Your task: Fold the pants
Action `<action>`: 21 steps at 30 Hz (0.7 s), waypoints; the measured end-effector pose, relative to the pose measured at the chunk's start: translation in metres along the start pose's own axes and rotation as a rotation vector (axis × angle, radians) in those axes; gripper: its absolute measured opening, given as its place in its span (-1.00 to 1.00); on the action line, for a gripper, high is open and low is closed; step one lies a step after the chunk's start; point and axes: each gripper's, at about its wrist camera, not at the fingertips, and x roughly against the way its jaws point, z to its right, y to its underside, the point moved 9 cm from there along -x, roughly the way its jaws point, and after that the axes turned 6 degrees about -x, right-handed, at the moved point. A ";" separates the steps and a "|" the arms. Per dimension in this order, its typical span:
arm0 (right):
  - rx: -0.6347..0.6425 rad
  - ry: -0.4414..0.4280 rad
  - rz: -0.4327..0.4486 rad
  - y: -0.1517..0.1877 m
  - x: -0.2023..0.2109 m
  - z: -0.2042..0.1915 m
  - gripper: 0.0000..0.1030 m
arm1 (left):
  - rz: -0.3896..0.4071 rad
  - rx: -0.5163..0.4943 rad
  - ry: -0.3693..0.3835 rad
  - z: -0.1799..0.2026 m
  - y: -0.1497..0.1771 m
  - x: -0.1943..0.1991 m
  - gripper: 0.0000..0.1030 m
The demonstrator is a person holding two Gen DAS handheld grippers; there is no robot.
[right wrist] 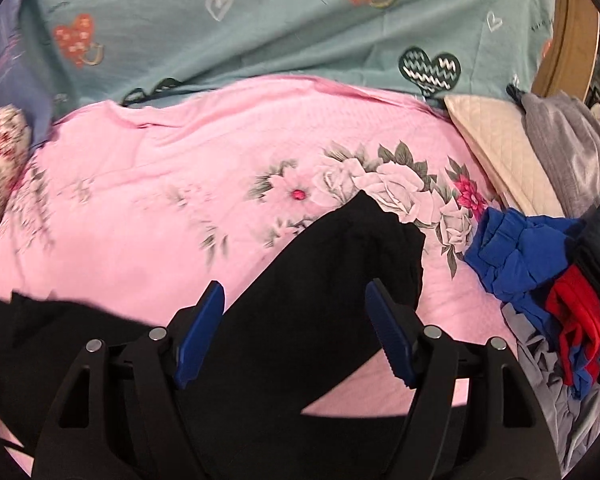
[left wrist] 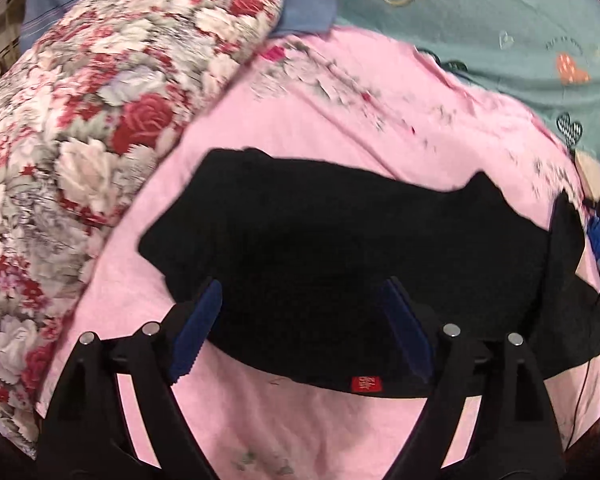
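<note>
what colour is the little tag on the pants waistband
Red, on the black pants; the tag shows best in the left wrist view.

Black pants run off the right wrist view's lower-left edge.

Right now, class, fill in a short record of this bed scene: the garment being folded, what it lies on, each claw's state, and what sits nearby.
garment: black pants, lying partly folded, red tag at the near edge
surface: pink sheet with flower print
left claw: open, above the pants, gripping nothing
right claw: open, above a pant leg, gripping nothing
left side: flowered pillow
right side: pile of clothes, blue garment on top
behind: green blanket with hearts
</note>
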 end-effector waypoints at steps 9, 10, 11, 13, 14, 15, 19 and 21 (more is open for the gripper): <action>-0.025 0.020 -0.118 -0.013 -0.053 -0.012 0.38 | -0.054 -0.044 -0.015 0.028 0.024 -0.026 0.63; -0.030 0.010 -0.136 -0.012 -0.058 -0.014 0.34 | -0.060 -0.051 -0.019 0.029 0.025 -0.028 0.63; -0.030 0.010 -0.155 -0.011 -0.064 -0.015 0.30 | -0.066 -0.058 -0.023 0.030 0.027 -0.030 0.63; -0.015 0.049 -0.170 -0.010 -0.072 -0.014 0.29 | -0.074 -0.065 -0.025 0.031 0.030 -0.032 0.63; -0.009 0.065 -0.177 -0.010 -0.076 -0.013 0.28 | -0.077 -0.065 -0.027 0.030 0.030 -0.033 0.63; -0.007 0.073 -0.182 -0.010 -0.079 -0.012 0.24 | -0.080 -0.065 -0.029 0.029 0.031 -0.035 0.63; -0.021 0.056 -0.230 -0.008 -0.088 -0.012 -0.20 | -0.097 -0.064 -0.033 0.028 0.034 -0.039 0.63; -0.032 0.069 -0.261 -0.005 -0.094 -0.009 -0.25 | -0.099 -0.064 -0.033 0.028 0.034 -0.039 0.63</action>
